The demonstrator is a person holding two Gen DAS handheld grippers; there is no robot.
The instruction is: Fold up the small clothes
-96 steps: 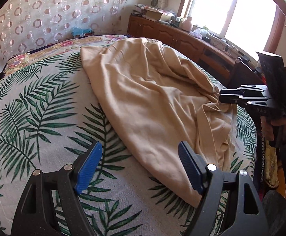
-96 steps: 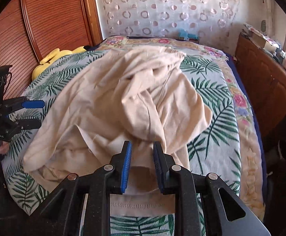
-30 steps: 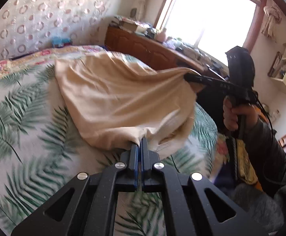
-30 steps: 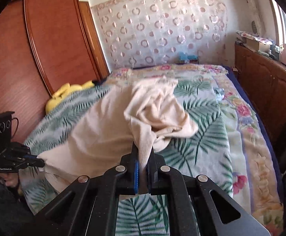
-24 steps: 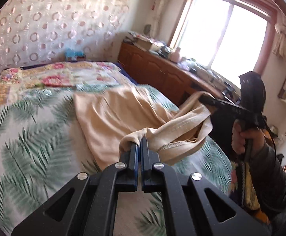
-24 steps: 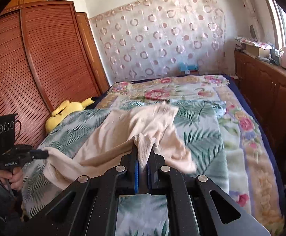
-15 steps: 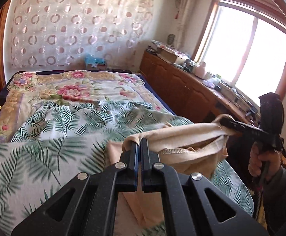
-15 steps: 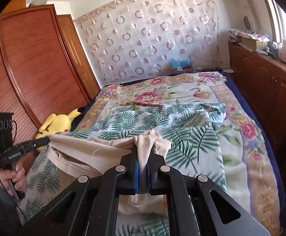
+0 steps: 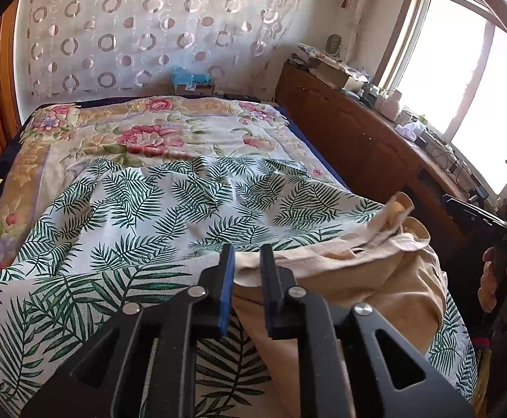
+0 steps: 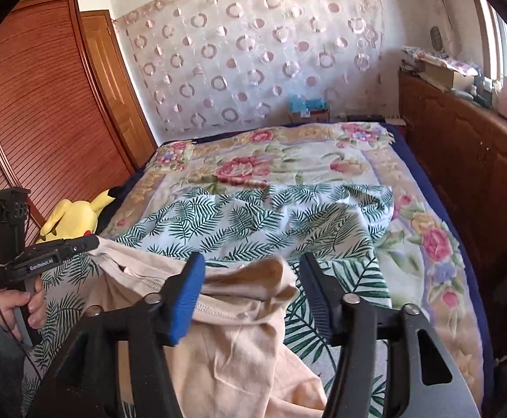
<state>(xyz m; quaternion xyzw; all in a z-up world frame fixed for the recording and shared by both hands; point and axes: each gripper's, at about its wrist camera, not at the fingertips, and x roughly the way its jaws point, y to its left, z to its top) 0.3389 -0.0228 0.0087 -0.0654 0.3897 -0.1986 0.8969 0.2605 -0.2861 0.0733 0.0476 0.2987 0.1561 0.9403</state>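
Note:
A beige garment point(image 9: 368, 271) lies bunched at the near edge of the bed, on the palm-leaf sheet point(image 9: 169, 205). My left gripper point(image 9: 247, 261) is open by a narrow gap, with the garment's hem just beyond the fingertips. My right gripper point(image 10: 251, 268) is wide open over the garment point(image 10: 239, 331), holding nothing. Each gripper shows in the other's view: the right one at the far right point(image 9: 476, 216), the left one at the far left point(image 10: 61, 247), its tips touching the cloth edge.
A floral blanket point(image 9: 141, 129) covers the far half of the bed. A yellow plush toy point(image 10: 72, 219) lies by the wooden wardrobe point(image 10: 37, 118) on the left. A long wooden cabinet point(image 9: 365, 139) with clutter runs under the window on the right.
Both grippers pulled the garment back to the near edge of the bed, then opened and let it go. It now lies in a heap.

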